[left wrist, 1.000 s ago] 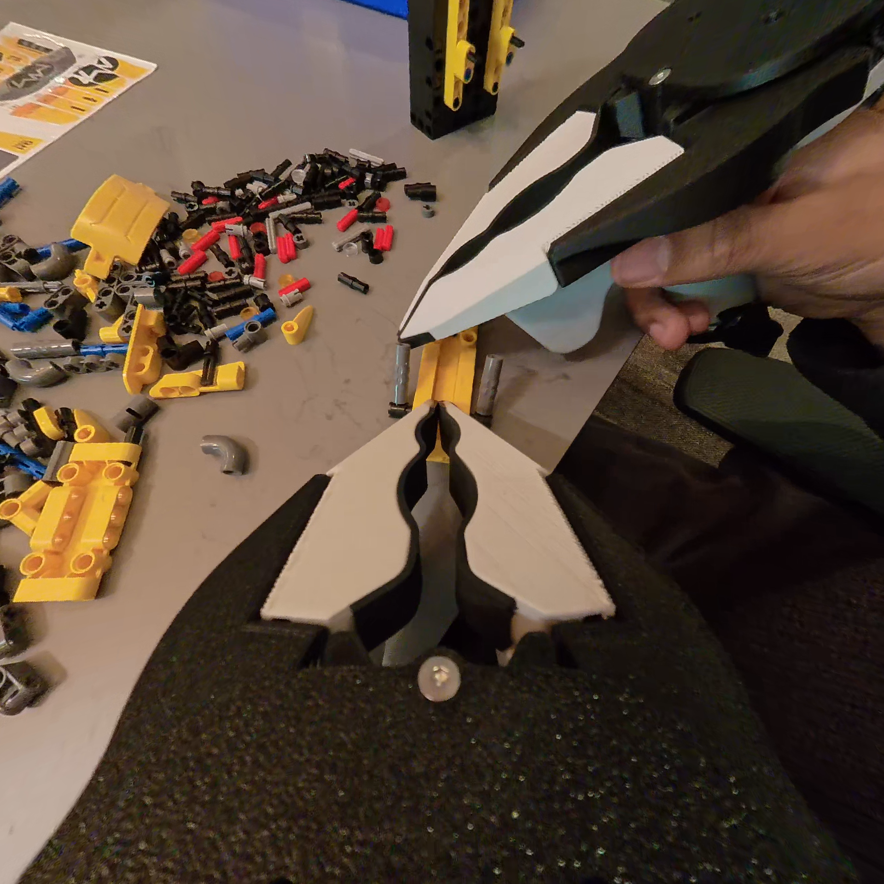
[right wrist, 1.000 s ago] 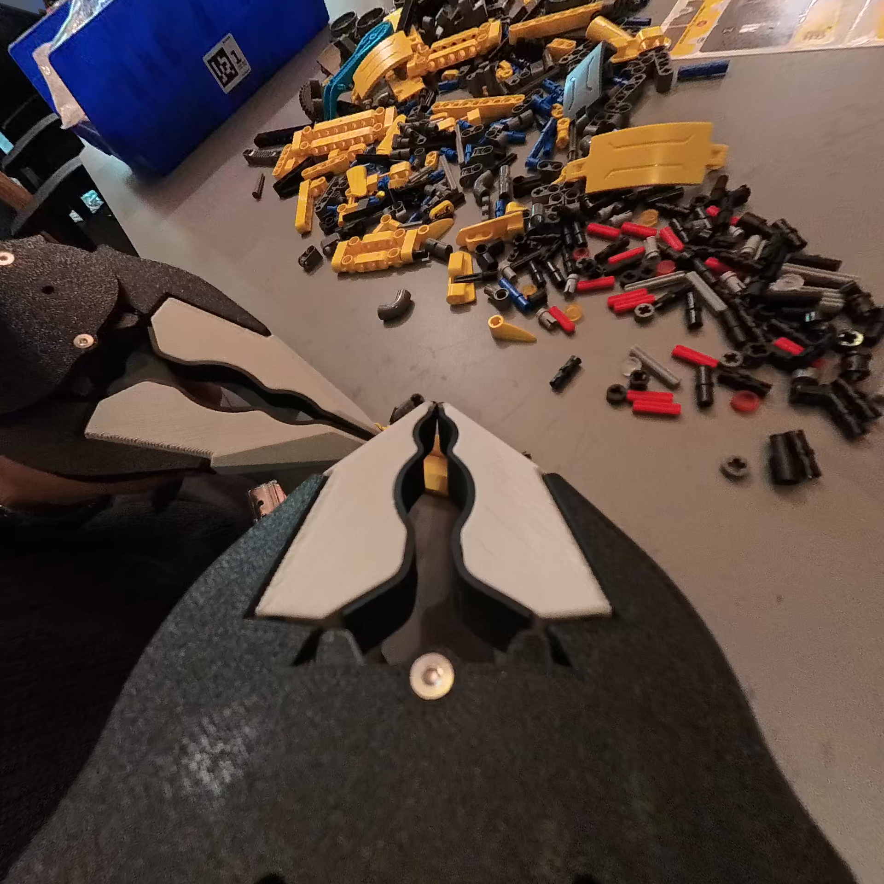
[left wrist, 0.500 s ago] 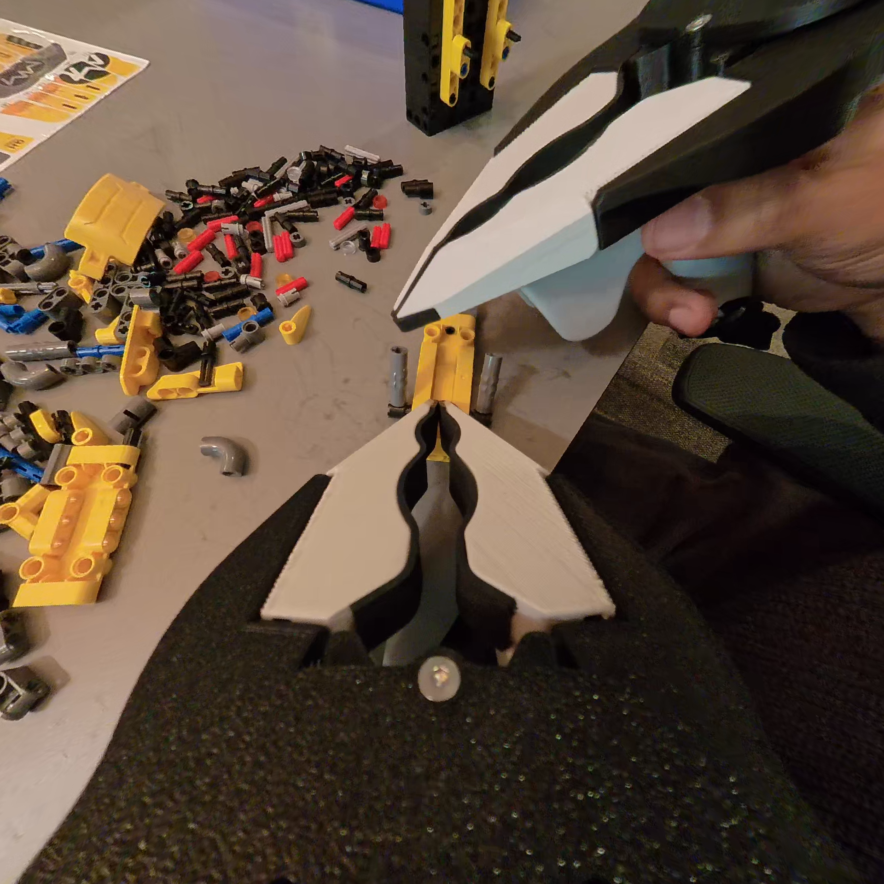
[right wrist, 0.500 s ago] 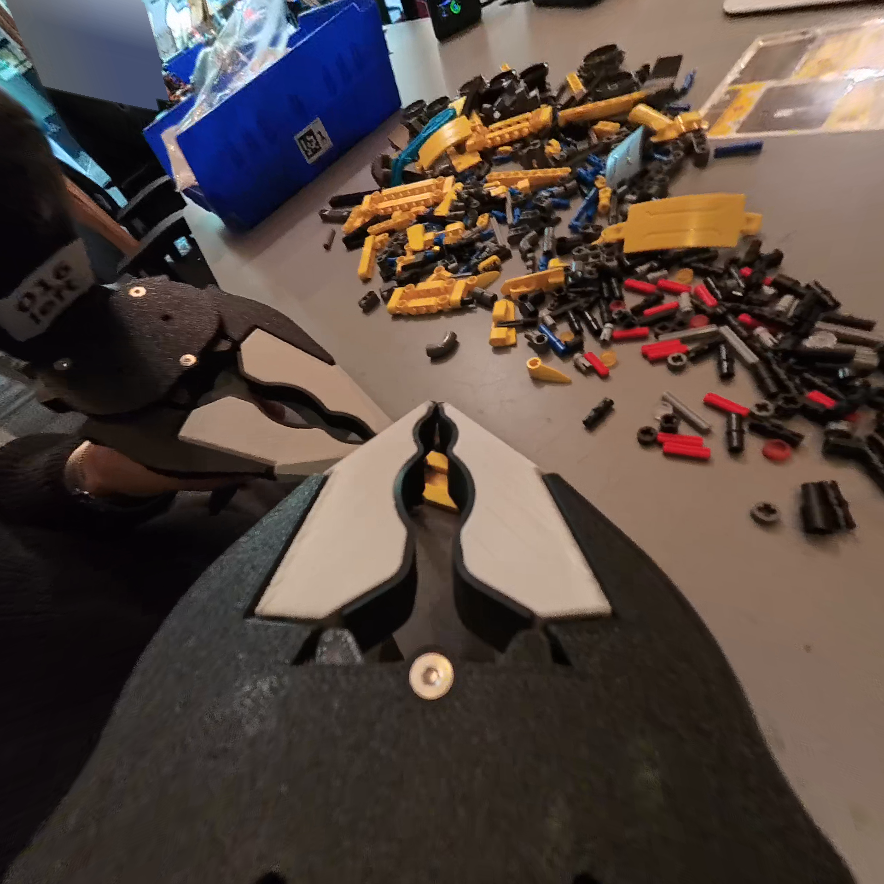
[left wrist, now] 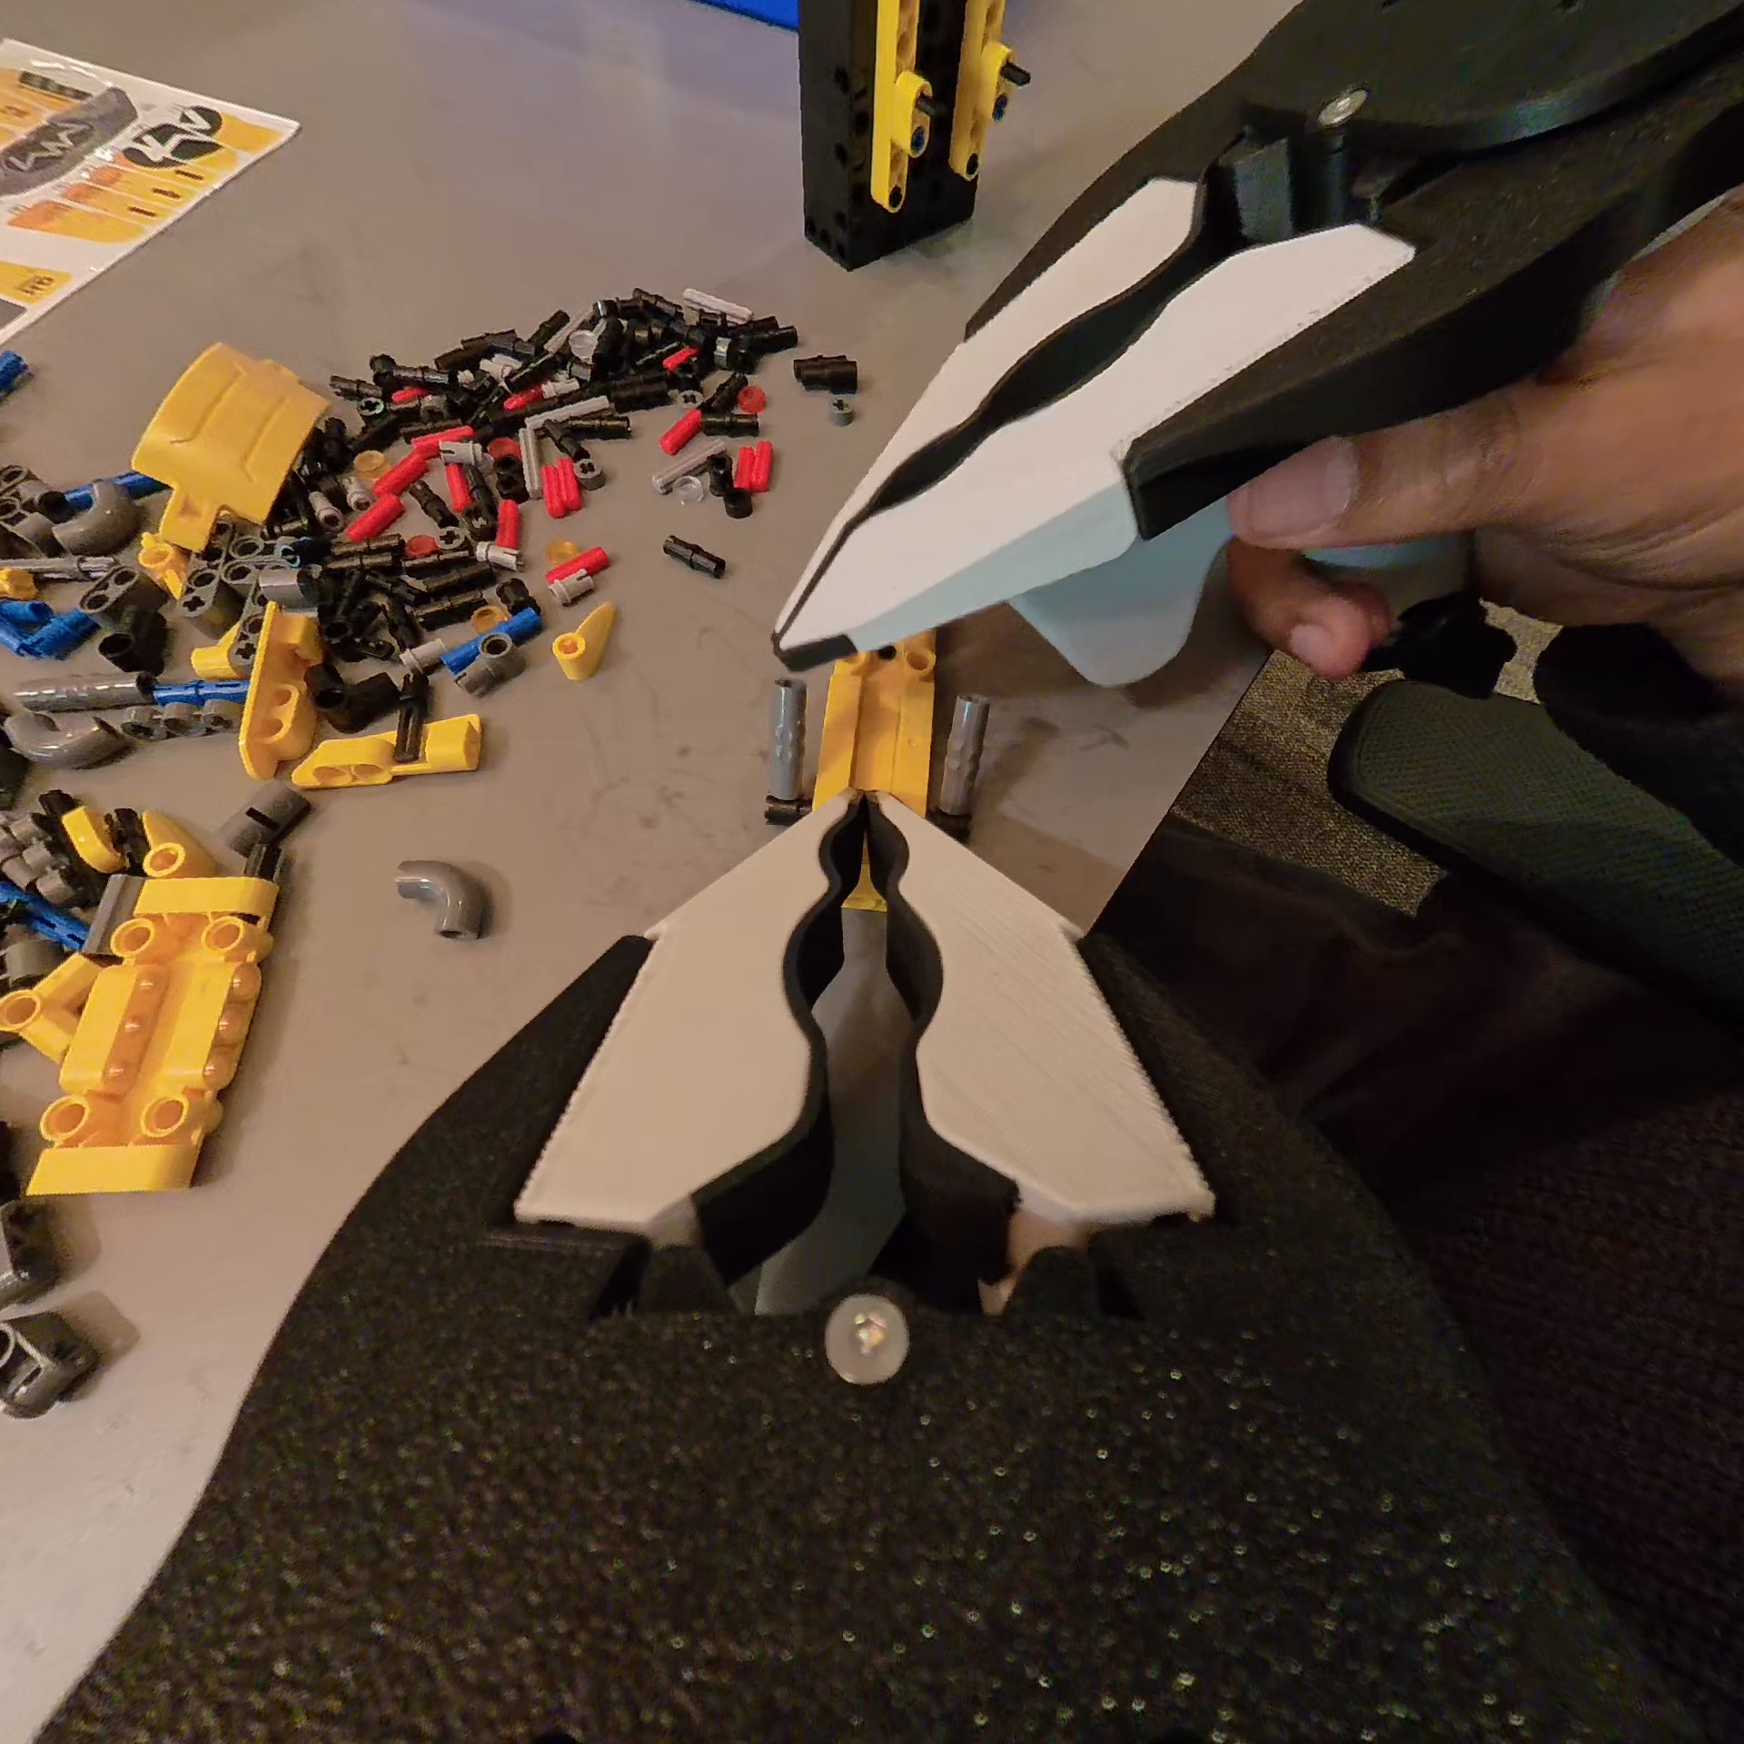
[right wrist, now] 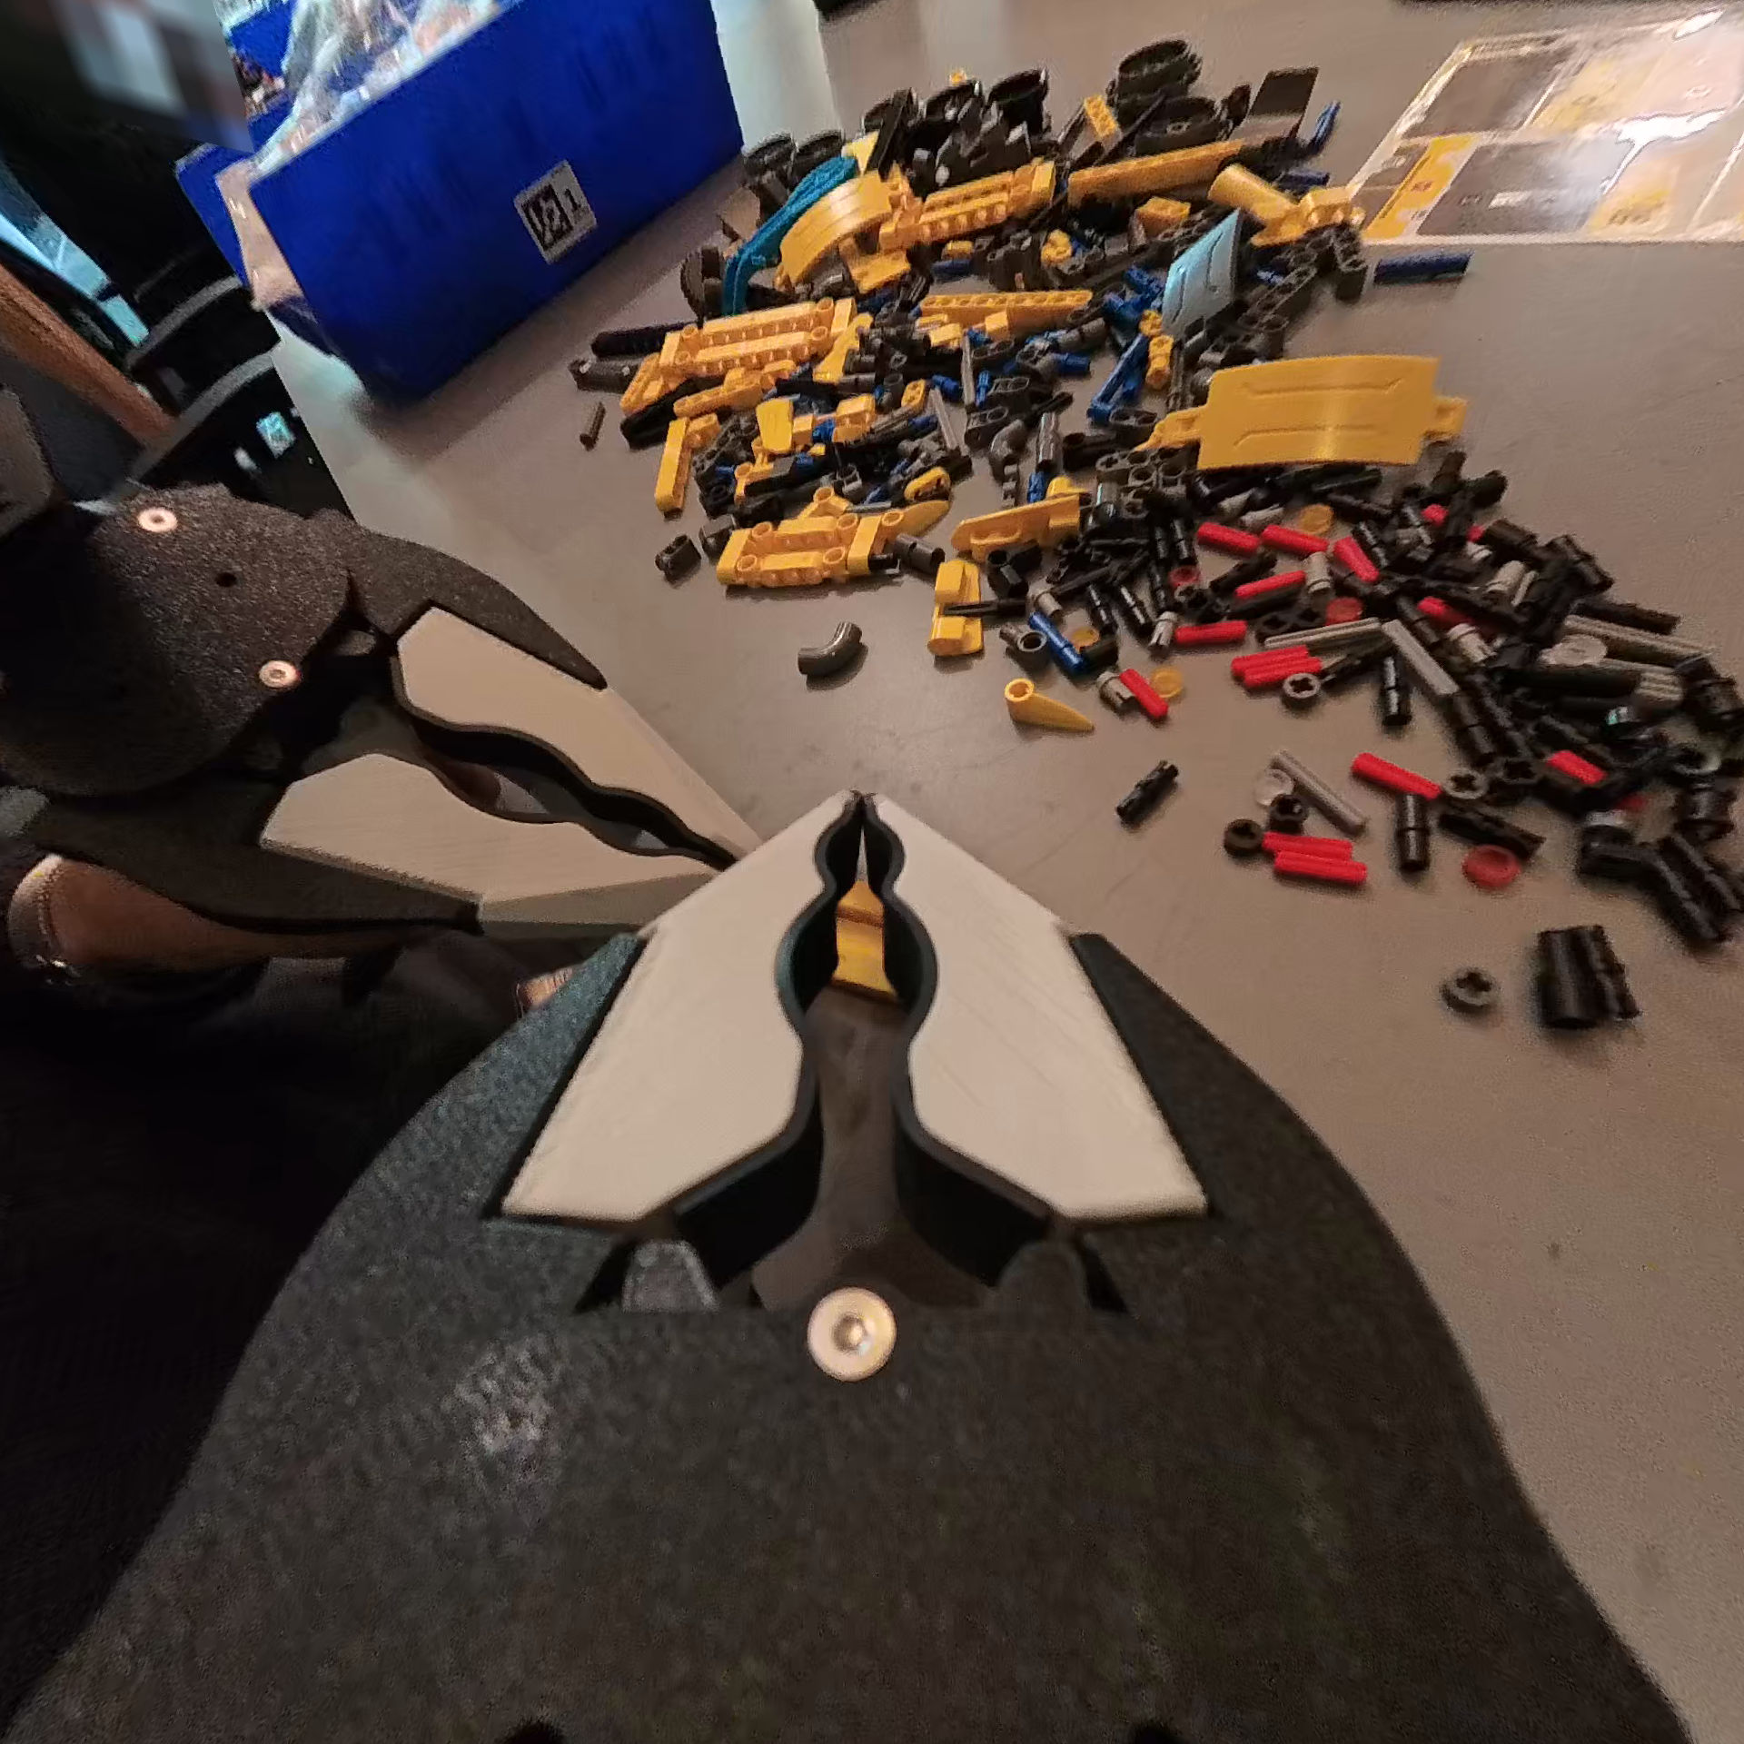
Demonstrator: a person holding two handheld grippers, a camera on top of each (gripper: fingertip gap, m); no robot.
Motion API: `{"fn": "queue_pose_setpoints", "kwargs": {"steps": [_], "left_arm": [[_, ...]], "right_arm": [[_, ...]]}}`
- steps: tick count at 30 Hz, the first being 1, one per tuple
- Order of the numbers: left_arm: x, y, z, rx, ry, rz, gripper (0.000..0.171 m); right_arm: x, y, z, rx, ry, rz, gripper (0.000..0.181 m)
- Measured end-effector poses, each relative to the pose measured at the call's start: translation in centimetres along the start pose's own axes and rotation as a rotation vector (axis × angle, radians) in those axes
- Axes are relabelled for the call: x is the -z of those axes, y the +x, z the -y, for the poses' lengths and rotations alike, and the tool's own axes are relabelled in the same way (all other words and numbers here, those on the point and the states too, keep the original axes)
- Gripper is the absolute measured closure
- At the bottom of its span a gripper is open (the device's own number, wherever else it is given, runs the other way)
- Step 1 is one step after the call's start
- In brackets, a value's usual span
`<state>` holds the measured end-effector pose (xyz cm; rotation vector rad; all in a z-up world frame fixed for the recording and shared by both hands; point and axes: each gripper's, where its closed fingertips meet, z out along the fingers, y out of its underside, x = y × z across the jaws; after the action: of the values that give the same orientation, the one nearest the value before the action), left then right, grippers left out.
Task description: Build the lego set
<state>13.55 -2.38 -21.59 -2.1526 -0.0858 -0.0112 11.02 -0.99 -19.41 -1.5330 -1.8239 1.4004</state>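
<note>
A yellow beam (left wrist: 878, 717) with a grey pin (left wrist: 786, 731) at each side lies near the grey table (left wrist: 585, 189) edge, pinched at its near end by the left gripper (left wrist: 863, 800). The right gripper (left wrist: 793, 646), tips pressed together on nothing, hovers just above the beam's far end. Loose building pieces (left wrist: 491, 510) lie well to the left.

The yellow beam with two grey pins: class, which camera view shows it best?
The left wrist view. The yellow beam, clamped in the left gripper, shows with both grey pins. The right wrist view shows only a yellow sliver behind its own shut fingers.
</note>
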Motion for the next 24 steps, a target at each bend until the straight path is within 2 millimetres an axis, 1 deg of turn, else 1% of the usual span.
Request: {"fn": "queue_pose_setpoints", "kwargs": {"steps": [4, 7, 10, 16, 24], "left_arm": [[0.0, 0.0, 0.0, -0.001, 0.0, 0.001, 0.171], [0.0, 0.0, 0.0, 0.0, 0.001, -0.001, 0.171], [0.0, 0.0, 0.0, 0.004, 0.001, -0.006, 0.171], [0.0, 0.0, 0.0, 0.001, -0.001, -0.003, 0.171], [-0.1, -0.1, 0.0, 0.004, -0.002, -0.002, 0.171]], "right_arm": [[1.3, -0.6, 1.0, -0.007, 0.073, 0.024, 0.181], [2.4, -1.3, 0.6, 0.011, 0.076, 0.039, 0.181], [3.0, -1.6, -0.3, 0.01, 0.066, 0.024, 0.18], [2.4, -1.4, -2.0, 0.028, 0.01, -0.013, 0.177], [2.4, -1.1, -2.1, 0.015, 0.006, -0.014, 0.178]]}}
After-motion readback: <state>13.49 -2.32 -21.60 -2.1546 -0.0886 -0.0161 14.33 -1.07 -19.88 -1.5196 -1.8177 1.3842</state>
